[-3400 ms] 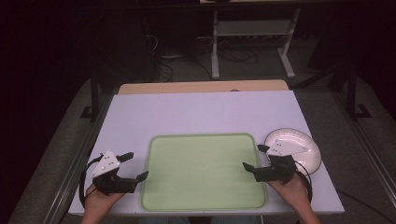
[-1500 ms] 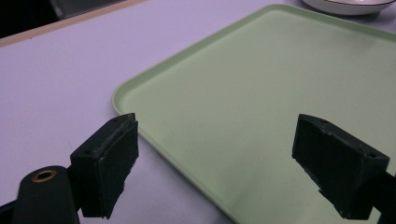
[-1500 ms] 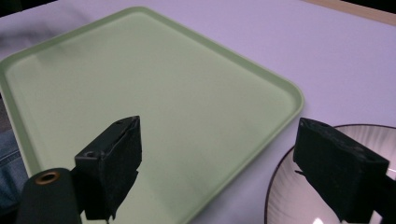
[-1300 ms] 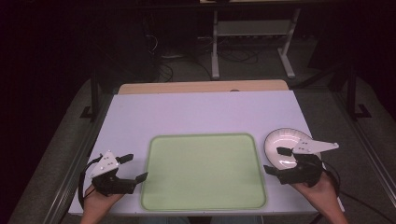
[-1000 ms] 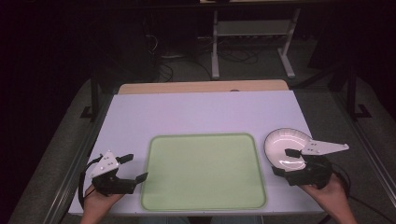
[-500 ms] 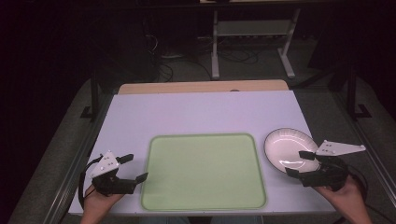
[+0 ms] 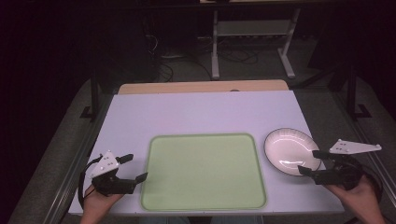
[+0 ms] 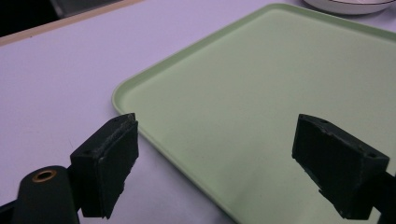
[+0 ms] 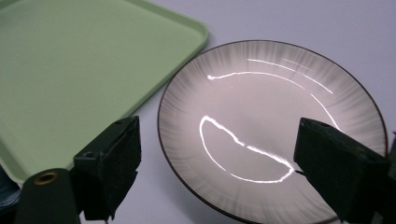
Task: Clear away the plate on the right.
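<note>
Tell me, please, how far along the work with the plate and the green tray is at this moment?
Early stage. Nothing looks done yet: the plate sits on the table beside the green tray, which holds nothing. In hand: the right gripper, jaws open, is at the plate's near rim, not gripping. The left gripper waits open at the tray's left edge. Left: grasping and moving the plate, probably onto the tray.

The tray [image 7: 204, 172] is light green all over, with no pattern. The plate [image 7: 292, 151] is white inside, with thin grey lines running out to a dark rim. The tabletop [image 7: 201, 112] is pale purple, with a light brown strip along its far edge. The fingers [image 8: 107, 163] of both grippers are black. A white three-cornered plate sits on top of each gripper.
</note>
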### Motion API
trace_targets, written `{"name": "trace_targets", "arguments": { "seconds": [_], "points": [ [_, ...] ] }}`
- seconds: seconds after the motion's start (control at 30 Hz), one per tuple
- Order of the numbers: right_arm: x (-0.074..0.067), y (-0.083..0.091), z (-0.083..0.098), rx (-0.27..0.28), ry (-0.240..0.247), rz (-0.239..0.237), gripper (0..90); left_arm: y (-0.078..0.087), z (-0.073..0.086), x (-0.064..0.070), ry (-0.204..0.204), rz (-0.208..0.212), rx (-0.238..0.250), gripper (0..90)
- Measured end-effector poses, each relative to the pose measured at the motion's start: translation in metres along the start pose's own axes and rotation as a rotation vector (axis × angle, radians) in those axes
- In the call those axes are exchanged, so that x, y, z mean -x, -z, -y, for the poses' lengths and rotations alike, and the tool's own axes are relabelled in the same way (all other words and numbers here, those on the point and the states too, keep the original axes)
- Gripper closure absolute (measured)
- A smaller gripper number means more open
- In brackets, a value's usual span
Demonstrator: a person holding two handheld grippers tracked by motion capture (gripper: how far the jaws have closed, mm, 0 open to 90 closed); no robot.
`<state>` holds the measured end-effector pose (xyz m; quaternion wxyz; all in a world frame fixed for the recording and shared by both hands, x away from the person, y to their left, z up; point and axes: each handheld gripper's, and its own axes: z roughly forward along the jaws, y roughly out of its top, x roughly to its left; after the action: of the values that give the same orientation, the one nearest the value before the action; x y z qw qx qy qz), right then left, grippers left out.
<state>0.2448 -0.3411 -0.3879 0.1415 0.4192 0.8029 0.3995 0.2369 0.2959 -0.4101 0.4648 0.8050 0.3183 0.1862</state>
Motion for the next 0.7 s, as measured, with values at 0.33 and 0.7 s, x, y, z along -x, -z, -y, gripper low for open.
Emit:
{"name": "trace_targets", "arguments": {
  "seconds": [0.33, 0.7],
  "points": [
    [0.024, 0.004, 0.006, -0.028, -0.057, 0.053, 14.5, 0.0, 0.0, 0.0, 0.002, 0.001, -0.002, 14.3],
    [0.052, -0.004, 0.014, -0.064, -0.13, 0.097, 17.0, -0.001, 0.001, -0.001, 0.008, 0.002, -0.003, 14.4]
  ]
}}
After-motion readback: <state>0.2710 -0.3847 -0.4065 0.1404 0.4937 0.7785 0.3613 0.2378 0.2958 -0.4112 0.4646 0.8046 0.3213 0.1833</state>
